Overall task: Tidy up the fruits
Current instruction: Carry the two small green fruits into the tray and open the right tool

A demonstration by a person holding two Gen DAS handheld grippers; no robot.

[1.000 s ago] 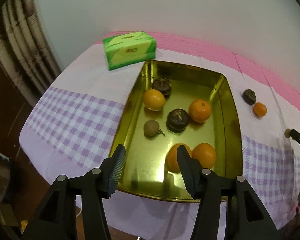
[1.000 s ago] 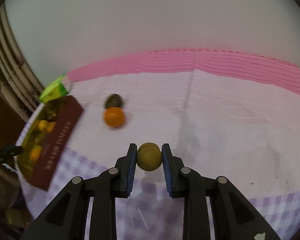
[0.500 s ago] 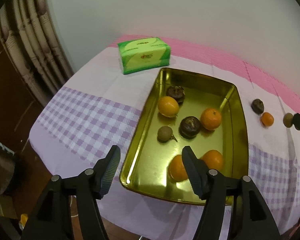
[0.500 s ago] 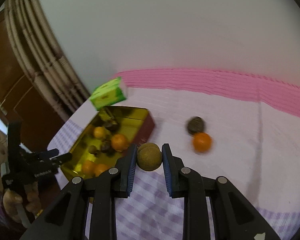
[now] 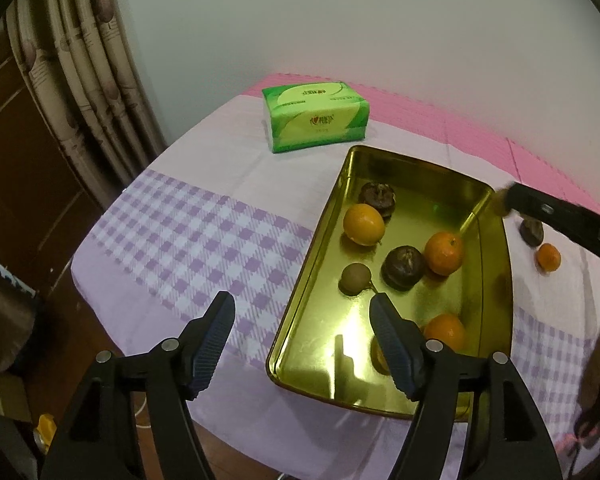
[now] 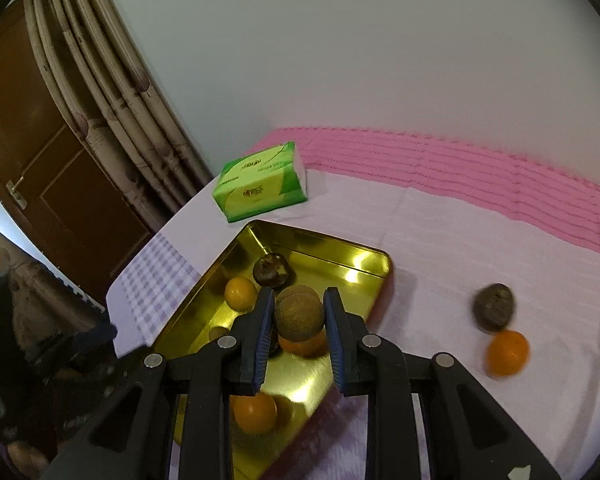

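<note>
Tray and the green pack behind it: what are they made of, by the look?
Tray: likely thin metal, gold mirror finish; it reflects the fruit and shows bright glints, with a rolled rim. Green pack: looks like soft glossy plastic film over tissues; slight sheen, rounded soft corners. Contents not visible.

Gold tray (image 5: 324, 240) gleams, polished metal mirroring the fruit inside; matt woven cloth (image 5: 204, 240), checked and pink-ribbed, covers the worktop. Tissue pack (image 5: 316, 116) shines in glossy plastic wrap. Right claw (image 6: 298, 320) has matt black plastic arms and ridged blue pads (image 6: 262, 336) around a rough, dull brown fruit (image 6: 300, 316).
</note>
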